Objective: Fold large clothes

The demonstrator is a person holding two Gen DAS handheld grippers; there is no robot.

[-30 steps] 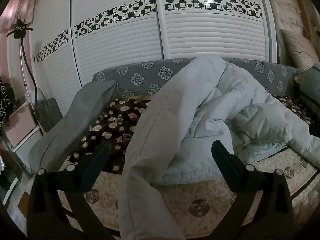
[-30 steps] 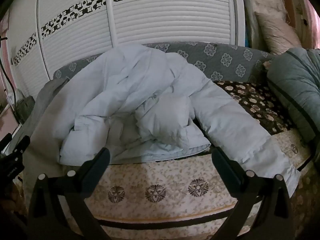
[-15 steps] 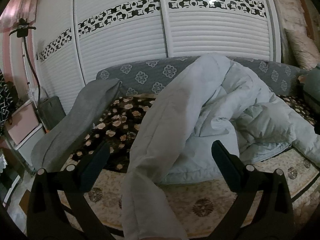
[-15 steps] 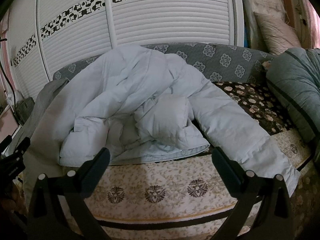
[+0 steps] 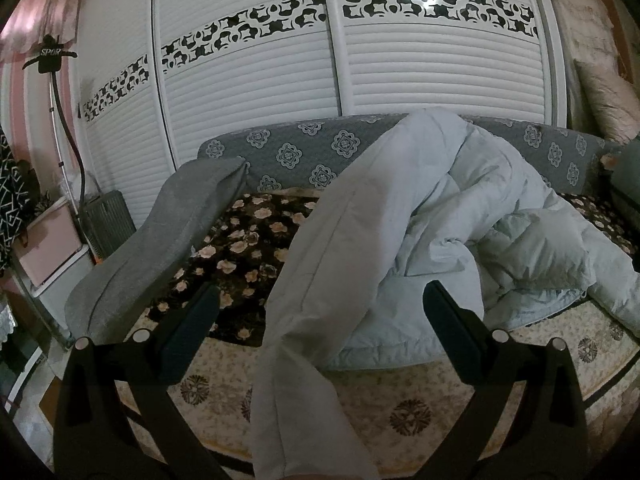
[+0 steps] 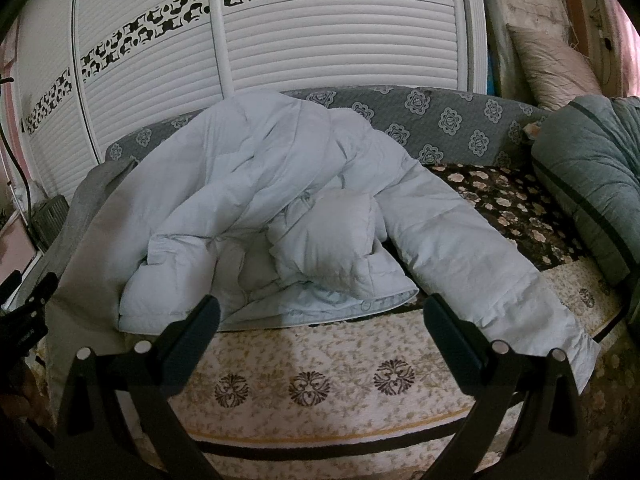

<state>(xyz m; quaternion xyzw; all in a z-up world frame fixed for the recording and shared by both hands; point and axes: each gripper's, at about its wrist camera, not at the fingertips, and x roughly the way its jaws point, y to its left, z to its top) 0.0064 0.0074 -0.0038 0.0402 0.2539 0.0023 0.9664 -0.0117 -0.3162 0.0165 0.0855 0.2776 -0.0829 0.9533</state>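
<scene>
— Start at the grippers. How do they stand?

— Both spread wide with nothing between the pads. The left gripper (image 5: 320,304) hangs in front of the sofa edge, and one sleeve (image 5: 312,320) of the pale blue down jacket (image 5: 460,216) runs down between its fingers without touching either (the cloth passes through the gap and off the bottom of the view). The right gripper (image 6: 320,312) is apart too, facing the jacket's hem from just off the seat front.

— And the jacket itself?

— Heaped on the sofa (image 6: 460,116), its top leaning on the grey patterned backrest. In the right wrist view the jacket (image 6: 280,184) is bunched in the middle, with the other sleeve (image 6: 480,264) stretched to the right, its cuff hanging over the beige seat cover (image 6: 320,360).

— Around it?

— A dark floral throw (image 5: 240,248) covers the seat, a grey cushion (image 5: 160,240) slopes at the left end, and a grey-green bundle (image 6: 592,184) sits at the right end. White slatted wardrobe doors (image 5: 400,60) stand behind.
</scene>
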